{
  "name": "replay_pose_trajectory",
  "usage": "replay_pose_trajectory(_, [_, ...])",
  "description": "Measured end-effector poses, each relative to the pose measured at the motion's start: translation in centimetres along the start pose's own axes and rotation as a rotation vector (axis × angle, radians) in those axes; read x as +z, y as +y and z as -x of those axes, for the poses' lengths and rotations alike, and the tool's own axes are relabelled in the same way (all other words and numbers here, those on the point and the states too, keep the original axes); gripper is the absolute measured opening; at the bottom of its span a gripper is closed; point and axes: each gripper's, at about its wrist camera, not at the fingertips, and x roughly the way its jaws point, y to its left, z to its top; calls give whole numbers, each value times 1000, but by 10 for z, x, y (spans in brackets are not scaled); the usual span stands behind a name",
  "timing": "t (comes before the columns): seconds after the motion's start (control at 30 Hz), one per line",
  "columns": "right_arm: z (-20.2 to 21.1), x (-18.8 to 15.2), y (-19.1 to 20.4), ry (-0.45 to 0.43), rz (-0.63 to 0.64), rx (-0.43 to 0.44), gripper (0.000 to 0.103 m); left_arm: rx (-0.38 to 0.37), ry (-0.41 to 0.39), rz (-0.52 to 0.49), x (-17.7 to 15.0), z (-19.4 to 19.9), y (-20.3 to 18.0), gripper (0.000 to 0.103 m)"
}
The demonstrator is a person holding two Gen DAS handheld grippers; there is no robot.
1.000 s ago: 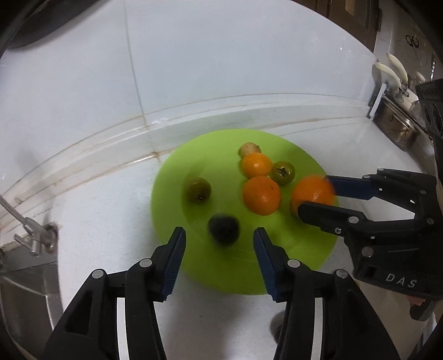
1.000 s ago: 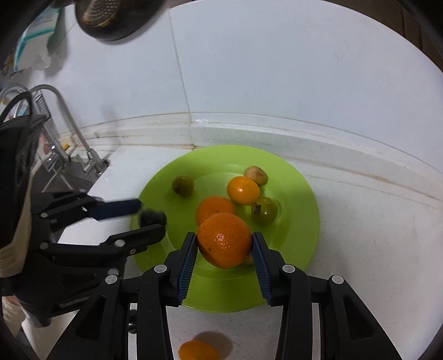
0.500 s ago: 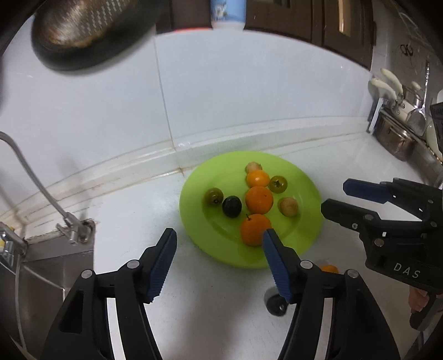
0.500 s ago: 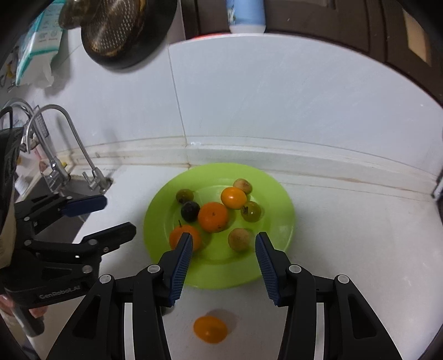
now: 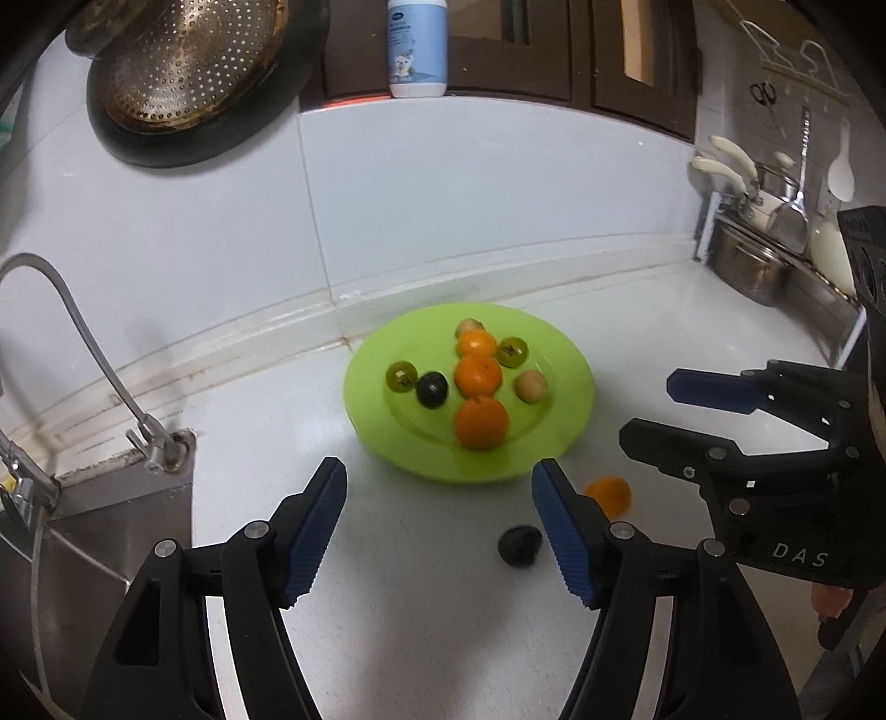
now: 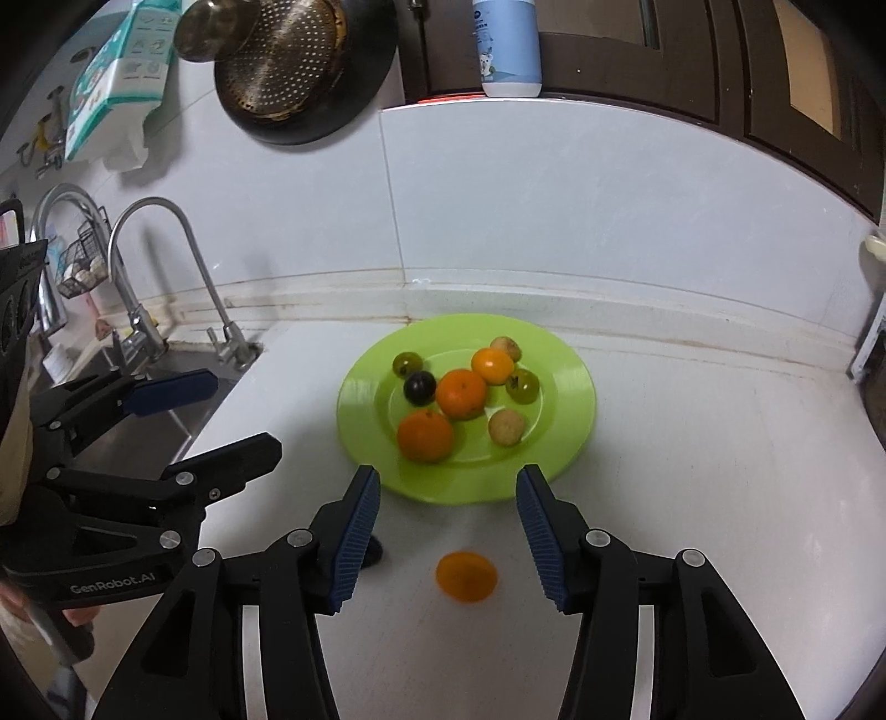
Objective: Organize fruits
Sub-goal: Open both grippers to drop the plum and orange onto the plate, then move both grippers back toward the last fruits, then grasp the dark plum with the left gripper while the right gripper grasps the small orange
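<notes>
A: State of the claws?

B: Left claw [image 5: 437,523] has its jaws apart, nothing between the blue pads; they've just been widening. Right claw [image 6: 447,534] likewise apart with nothing gripped, also just been widening, though less wide than the left. Both hang over the white worktop [image 6: 692,443], on the near side of the plate.

A: Fruit?

B: Green plate [image 6: 570,382] sits toward the far side of the worktop, close to the wall tile. On it: a large orange [image 6: 425,436] at the near edge of the group, a second orange [image 6: 460,393] behind it, a smaller orange fruit [image 6: 492,365] further back. Dark plum [image 6: 419,386] to the left of the middle orange, a green fruit [image 6: 407,363] just beyond it. Another green fruit [image 6: 523,386] on the right, a tan fruit [image 6: 506,427] nearer, one more tan fruit [image 6: 506,348] at the far end.

A: Anything off the plate?

B: Two. A small orange fruit [image 6: 465,576] lies on the worktop near the plate's near rim, in line with the gap of the right claw. A dark fruit [image 5: 519,545] lies just left of it, partly hidden behind the right claw's left finger in the right wrist view.

A: Surroundings?

B: Sink and tap [image 6: 166,266] at left, colander [image 5: 183,61] on the wall, white bottle [image 5: 417,47] on the ledge above.
</notes>
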Motion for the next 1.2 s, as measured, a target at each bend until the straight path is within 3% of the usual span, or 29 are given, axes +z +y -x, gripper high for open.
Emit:
replay_pose_trajectory(0.57, [-18,-41,1,122,57,-2,52,-119,86,-143,-37,-33,-24,68])
replay_pose_trajectory(0.97, [-53,-50,-11,202,60,22,51,-195,183,-112,-40,-72,-29,45])
replay_pose_trajectory(1.2, [-67,-50,-18,232,42,50,42,-227,214,-75,-39,-82,-29,32])
